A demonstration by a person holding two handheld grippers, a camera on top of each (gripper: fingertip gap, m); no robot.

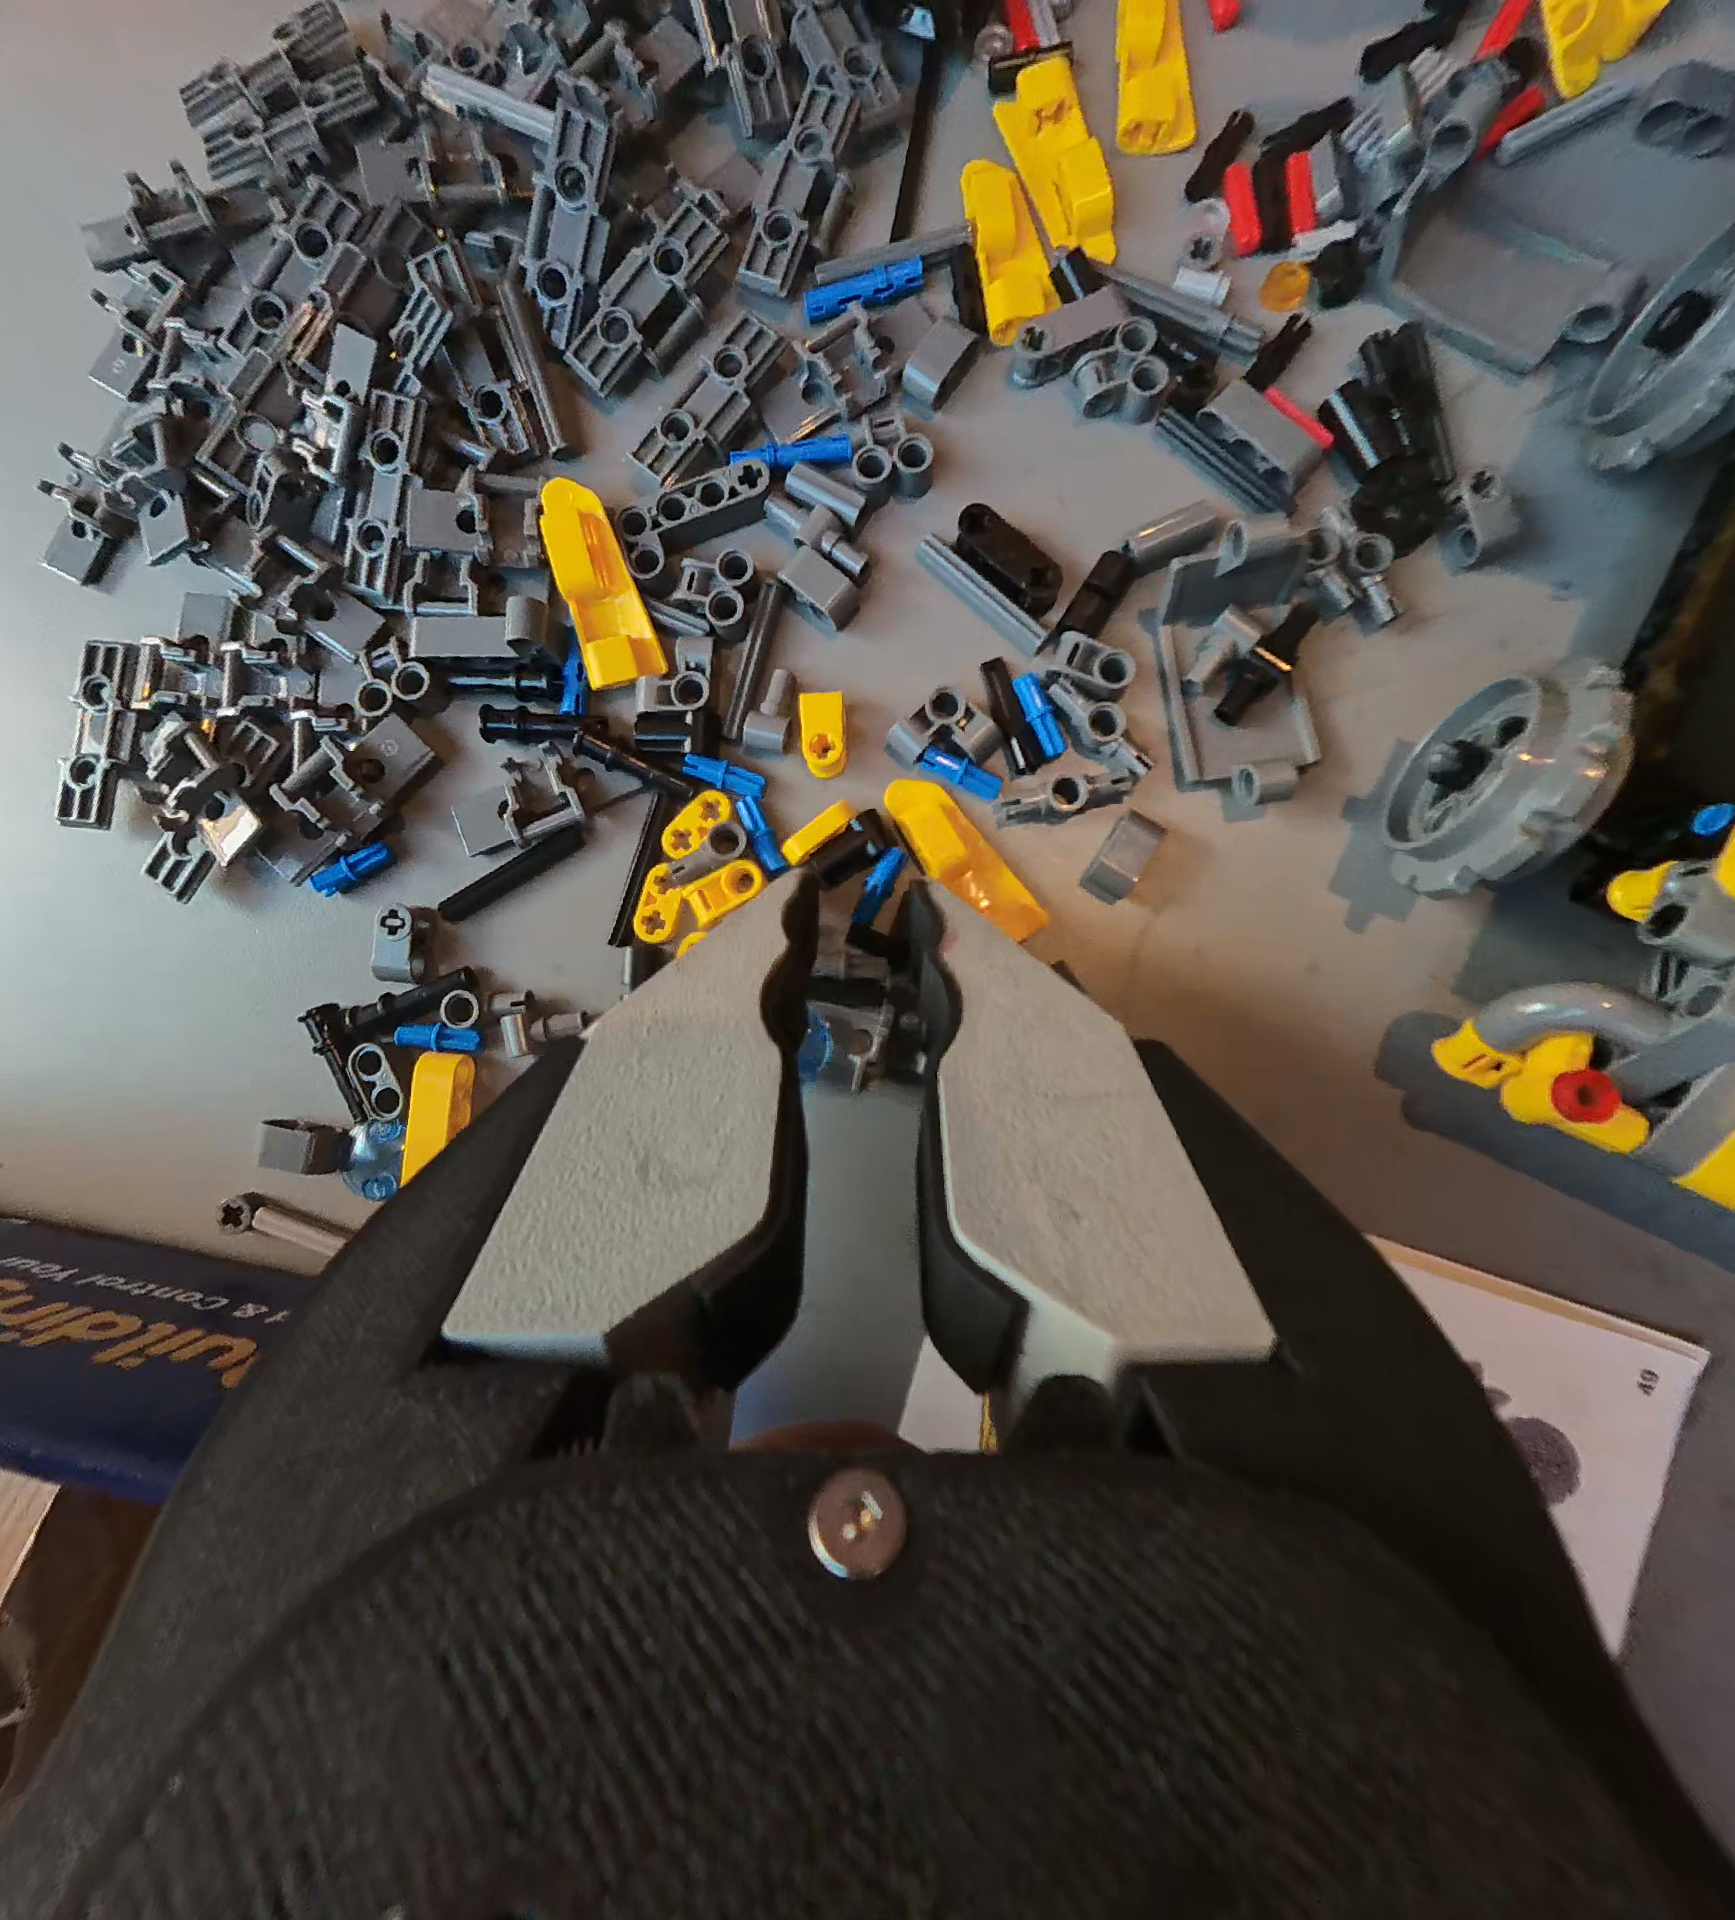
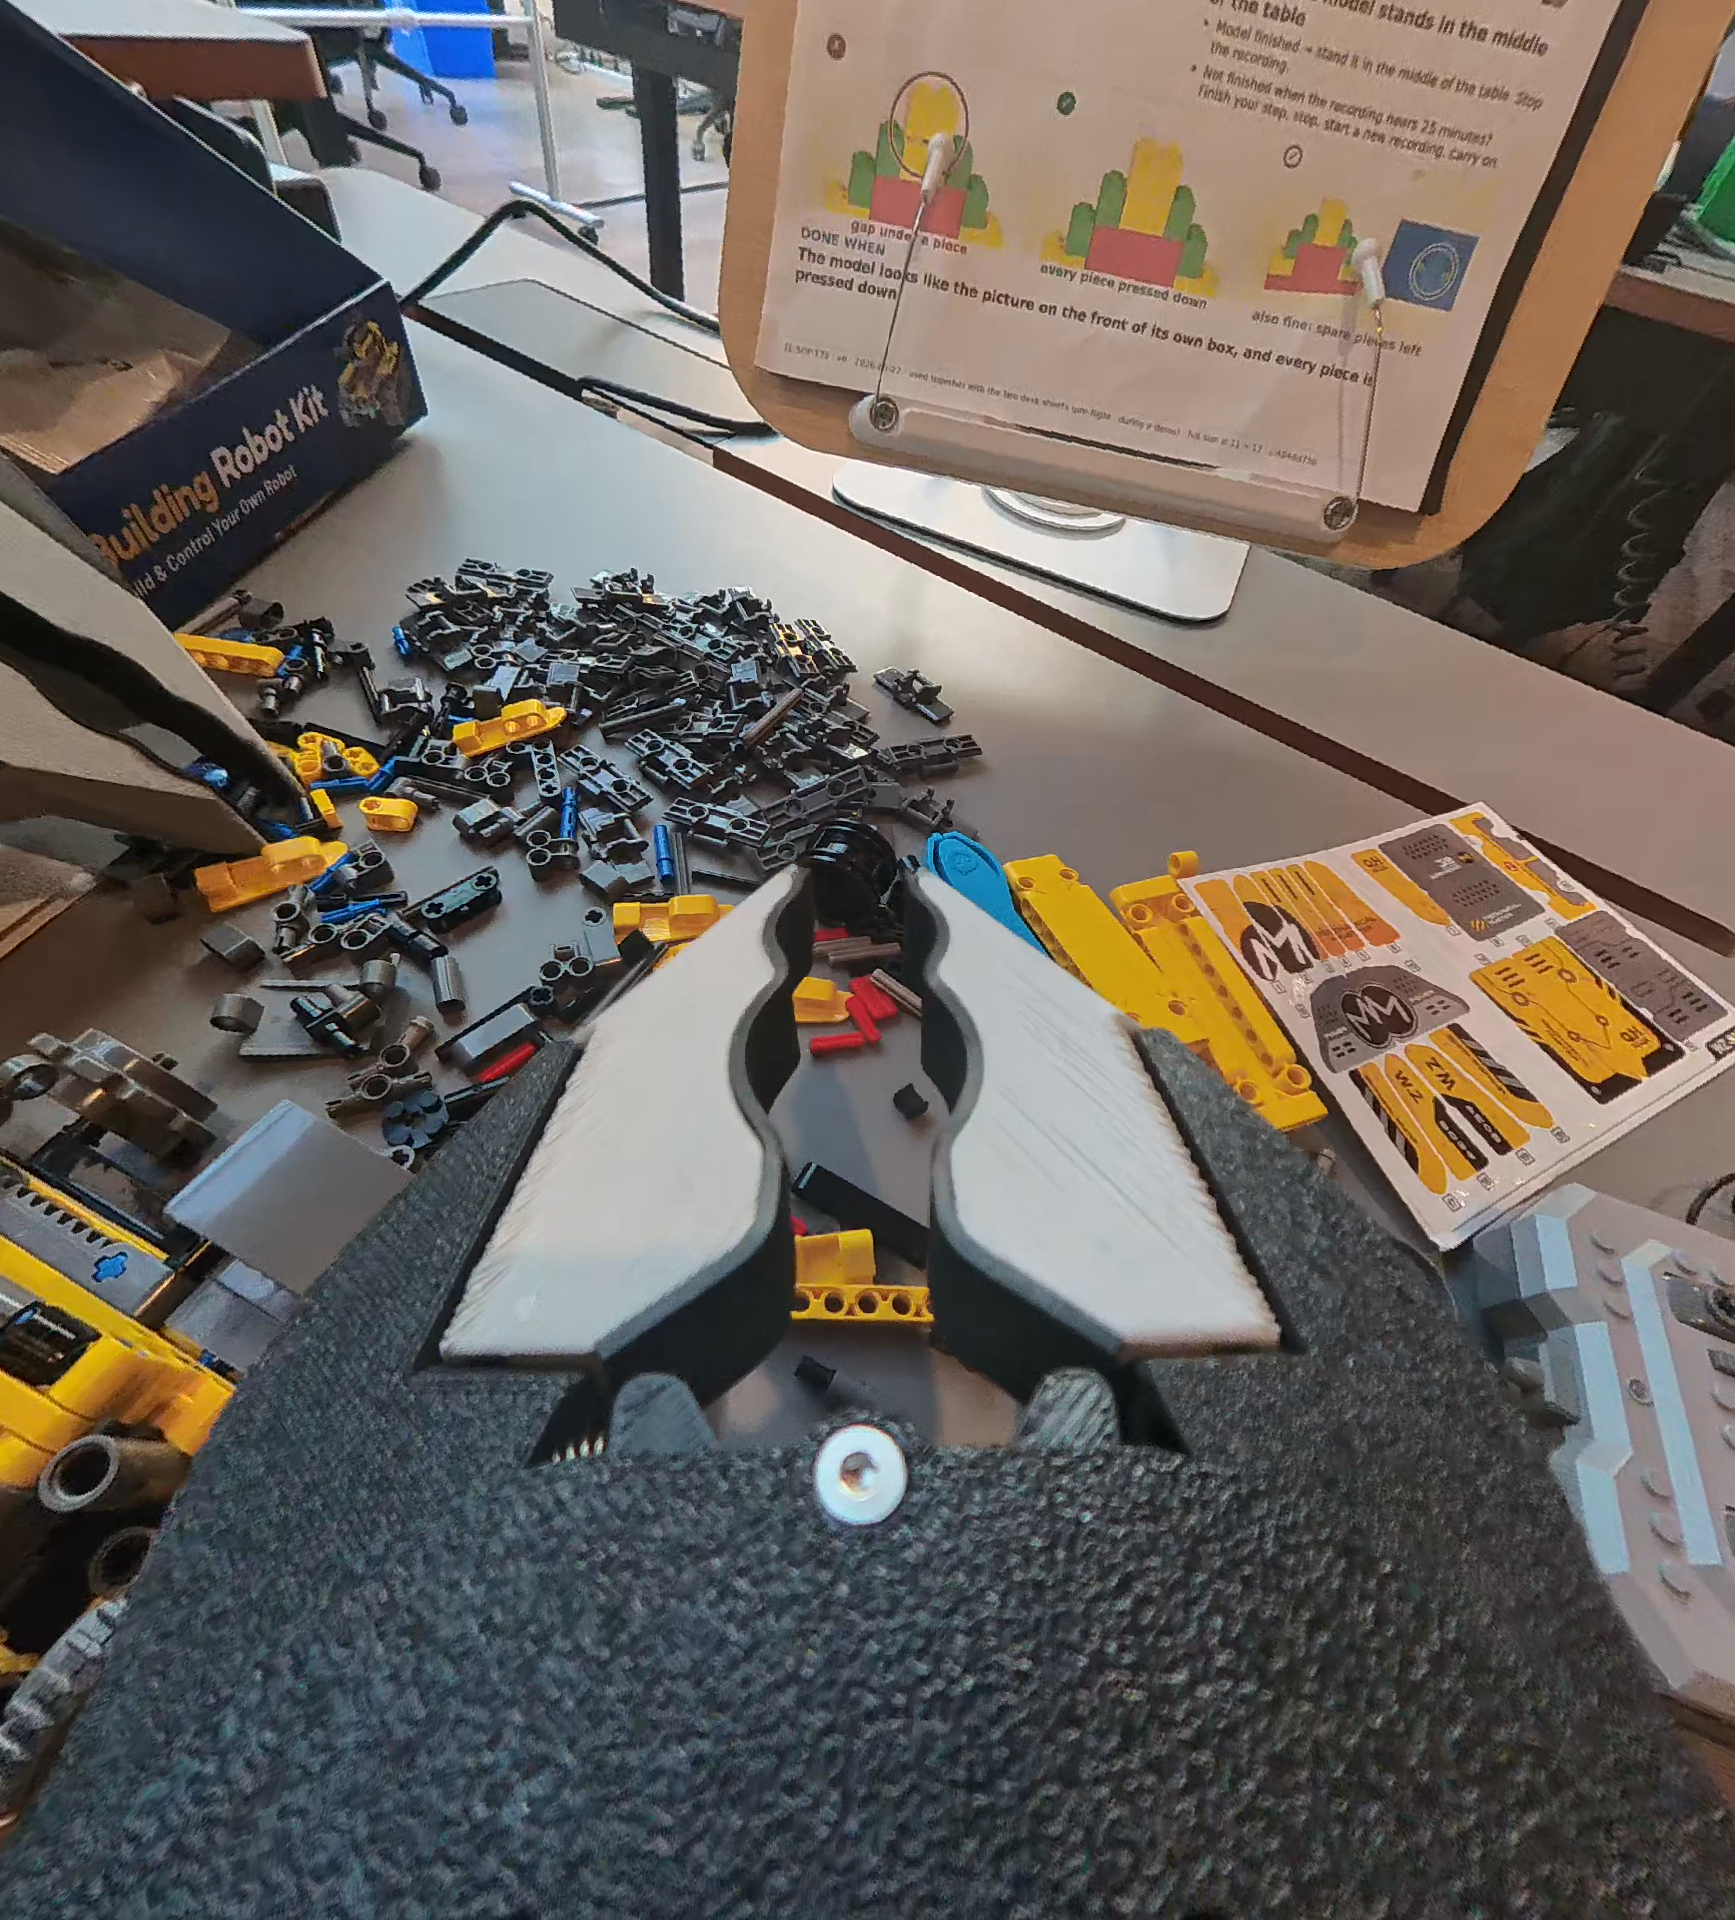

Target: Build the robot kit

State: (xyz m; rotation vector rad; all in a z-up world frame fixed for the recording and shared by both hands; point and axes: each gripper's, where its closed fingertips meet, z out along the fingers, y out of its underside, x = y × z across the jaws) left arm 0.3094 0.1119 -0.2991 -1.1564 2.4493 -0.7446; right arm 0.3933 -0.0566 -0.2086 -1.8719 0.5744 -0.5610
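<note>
In the left wrist view my left gripper (image 1: 863,899) points down at a spread of loose building pieces (image 1: 489,436) on a grey table (image 1: 115,997). It is shut on a small grey and black piece (image 1: 852,1013) held deep between the fingers. A yellow curved panel (image 1: 962,857) and blue pins lie just past its tips. My right gripper (image 2: 858,883) hovers over the table with a shiny black round piece (image 2: 847,868) gripped between its fingertips. Red and yellow bits (image 2: 842,1013) lie below. The left gripper also shows at the left of the right wrist view (image 2: 115,748).
A partly built yellow and grey model (image 2: 11,1299) stands left, with grey wheels (image 1: 1507,779) nearby. A dark blue kit box (image 2: 219,468), a sticker sheet (image 2: 1465,997), yellow beams (image 2: 1185,987), a grey controller (image 2: 1673,1455), an instruction stand (image 2: 1154,260) and a booklet (image 1: 1528,1455) surround the pile. The left gripper is farther from the grey controller (image 2: 1673,1455), some 40 cm, than the right, some 20 cm.
</note>
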